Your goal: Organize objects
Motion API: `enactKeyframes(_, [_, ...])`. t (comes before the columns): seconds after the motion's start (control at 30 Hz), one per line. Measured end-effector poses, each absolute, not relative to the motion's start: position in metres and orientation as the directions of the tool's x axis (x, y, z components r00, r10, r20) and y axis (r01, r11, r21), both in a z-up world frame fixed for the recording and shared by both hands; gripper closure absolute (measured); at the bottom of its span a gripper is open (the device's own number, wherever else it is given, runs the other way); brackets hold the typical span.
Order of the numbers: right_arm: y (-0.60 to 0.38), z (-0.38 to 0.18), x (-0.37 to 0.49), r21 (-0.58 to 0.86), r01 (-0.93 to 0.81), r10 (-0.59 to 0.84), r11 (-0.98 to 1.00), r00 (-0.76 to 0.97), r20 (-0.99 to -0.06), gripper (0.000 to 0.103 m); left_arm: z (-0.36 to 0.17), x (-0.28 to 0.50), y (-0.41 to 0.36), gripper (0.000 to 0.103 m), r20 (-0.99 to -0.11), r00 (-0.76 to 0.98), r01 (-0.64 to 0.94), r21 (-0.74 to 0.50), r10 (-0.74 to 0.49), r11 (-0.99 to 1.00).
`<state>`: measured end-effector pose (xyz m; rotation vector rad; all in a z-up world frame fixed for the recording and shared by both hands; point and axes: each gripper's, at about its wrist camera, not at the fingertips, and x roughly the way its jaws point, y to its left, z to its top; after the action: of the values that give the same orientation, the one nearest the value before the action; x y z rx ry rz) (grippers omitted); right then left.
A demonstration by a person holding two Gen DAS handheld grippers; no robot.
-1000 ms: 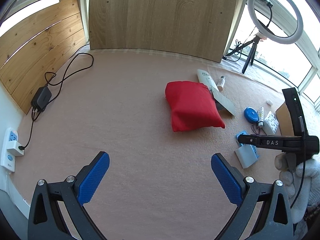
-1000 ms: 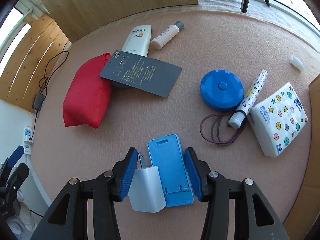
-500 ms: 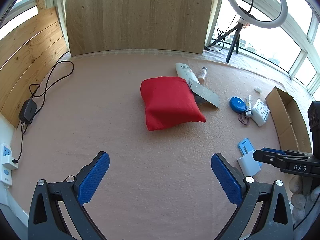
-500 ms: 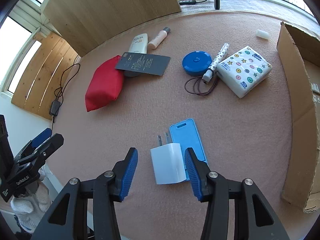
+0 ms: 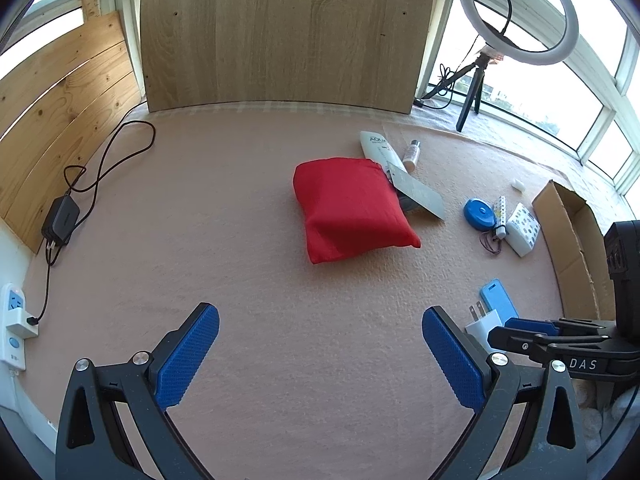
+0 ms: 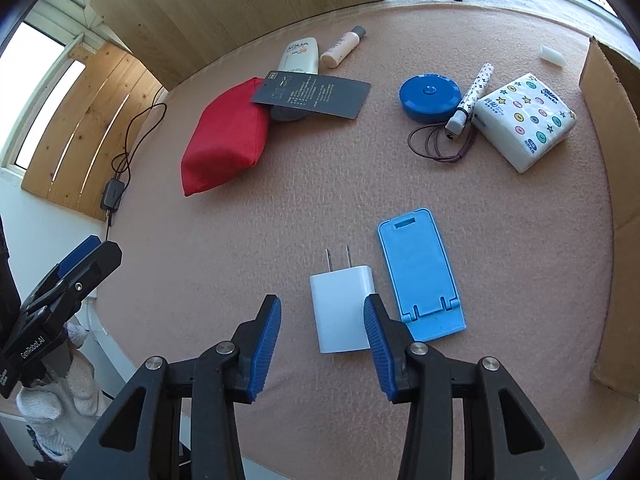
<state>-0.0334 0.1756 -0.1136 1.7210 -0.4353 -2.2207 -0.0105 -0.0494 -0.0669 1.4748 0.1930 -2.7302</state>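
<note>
Right wrist view: the right tongs (image 6: 322, 344) sit at the bottom middle of the frame, partly open with nothing gripped. The white charger (image 6: 342, 306) lies flat on the pink table (image 6: 280, 208) with its prongs pointing up-frame; its lower right corner is overlapped by the right blue pad, and whether they're actually touching can't be told. The blue phone stand (image 6: 420, 276) is just beside the charger, on its right.

Further up, the red pouch (image 6: 224, 136) is seen at centre left, with a grey card (image 6: 316, 94) laid over its top edge and over a dark item underneath. A sunscreen tube (image 6: 300, 56) and a small bottle (image 6: 342, 46) lie above the card. Upper right there's a blue round case (image 6: 430, 94), a starry pen-like thing (image 6: 472, 98) with a purple cord, and a tissue pack (image 6: 524, 120) touching it. A cardboard box (image 6: 616, 120) runs down the right edge. The left tongs (image 6: 68, 268) can be spotted at the left edge.

Left wrist view: the left tongs (image 5: 320, 356) are wide open at the bottom, holding nothing, over bare table (image 5: 240, 240). The pouch (image 5: 348, 208) is at centre, the charger (image 5: 482, 326) and stand (image 5: 498, 304) at lower right, just in front of the right tongs (image 5: 528, 330). A ring light (image 5: 518, 12) stands upper right, and a power adapter (image 5: 60, 220) with cable lies at the left.
</note>
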Motion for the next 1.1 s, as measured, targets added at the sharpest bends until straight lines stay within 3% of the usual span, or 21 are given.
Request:
enactKeyframes(0.27, [0.164,-0.118,-0.043,0.525,0.017,-0.516,-0.851,-0.209,-0.831,0.063,-0.077,-0.009,-0.055,0.0,-0.849,-0.522,0.081,-0.145,0.082,-0.986])
enactKeyframes(0.63, [0.177,-0.121,-0.042,0.484,0.053,-0.485,-0.873,-0.19,-0.854,0.064,-0.104,0.0,-0.015,0.001,-0.871,-0.412,-0.022,-0.286,0.269,-0.958])
enactKeyframes(0.93, [0.168,-0.128,-0.044,0.488,0.13,-0.501,-0.863,-0.112,-0.858,0.074,-0.132,0.001,0.035,0.026,-0.872,-0.318,-0.072,-0.37,0.373,-0.926])
enactKeyframes(1.1, [0.17,-0.138,-0.043,0.542,0.092,-0.547,-0.836,-0.058,-0.835,0.078,-0.137,-0.002,0.056,0.048,-0.862,-0.306,-0.115,-0.387,0.404,-0.915])
